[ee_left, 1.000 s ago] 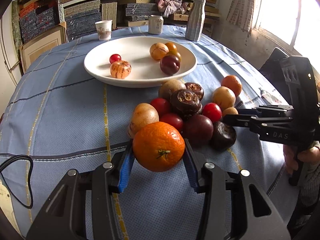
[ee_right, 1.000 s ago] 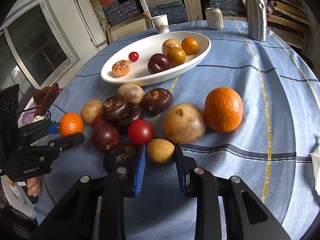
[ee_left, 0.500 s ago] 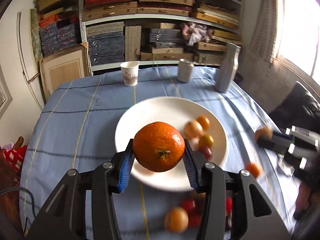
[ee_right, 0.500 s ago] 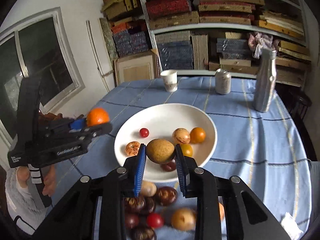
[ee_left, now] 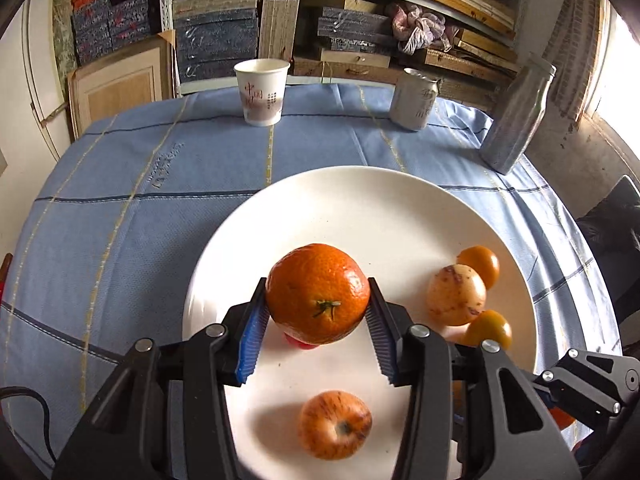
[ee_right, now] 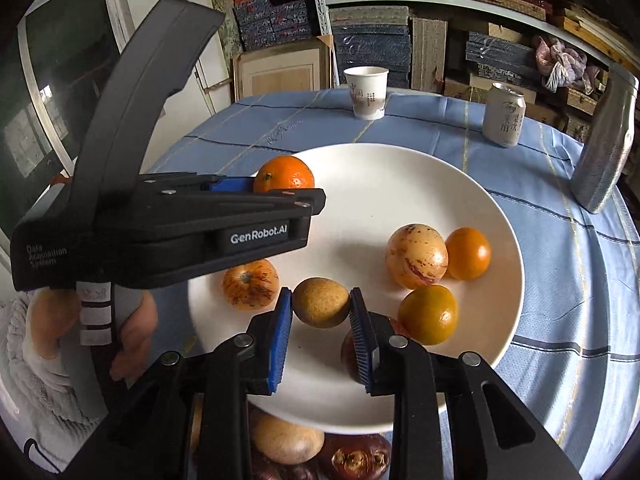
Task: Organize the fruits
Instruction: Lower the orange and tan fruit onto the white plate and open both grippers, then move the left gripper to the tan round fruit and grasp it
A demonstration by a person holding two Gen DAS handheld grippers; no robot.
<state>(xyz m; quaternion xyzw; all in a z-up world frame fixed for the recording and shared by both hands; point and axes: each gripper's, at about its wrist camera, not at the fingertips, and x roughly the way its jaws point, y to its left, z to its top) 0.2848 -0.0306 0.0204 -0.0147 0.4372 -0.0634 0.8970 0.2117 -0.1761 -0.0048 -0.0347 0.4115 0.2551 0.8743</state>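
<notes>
We see both grippers over the white plate (ee_left: 360, 200), each with a fruit clamped between its fingers. The left gripper (ee_left: 318, 312) grasps a large orange (ee_left: 318, 292) by its sides, stem end facing the camera, above the near-middle of the plate; a small red fruit (ee_left: 298, 343) peeks out just under it. In the right wrist view the same orange shows at the tip of the left gripper, over the plate's far left part.

The right gripper (ee_right: 320, 308) holds a small tan-brown fruit (ee_right: 320, 302) above the plate's near side — its blue finger pads (ee_right: 280, 334) press on both flanks.

On the plate lie a streaked orange-red fruit (ee_right: 250, 284) to the left, and to the right a speckled yellow fruit (ee_right: 416, 256) touching a small orange one (ee_right: 468, 254), with another orange-yellow fruit (ee_right: 428, 314) just in front. More fruit (ee_right: 286, 442) sits on the desk (ee_left: 120, 240) beside the plate's near rim.

At the far edge of the blue cloth stand a paper cup (ee_left: 262, 92), a can (ee_left: 414, 98) and a silver bottle (ee_left: 516, 116) — well apart from the plate.
</notes>
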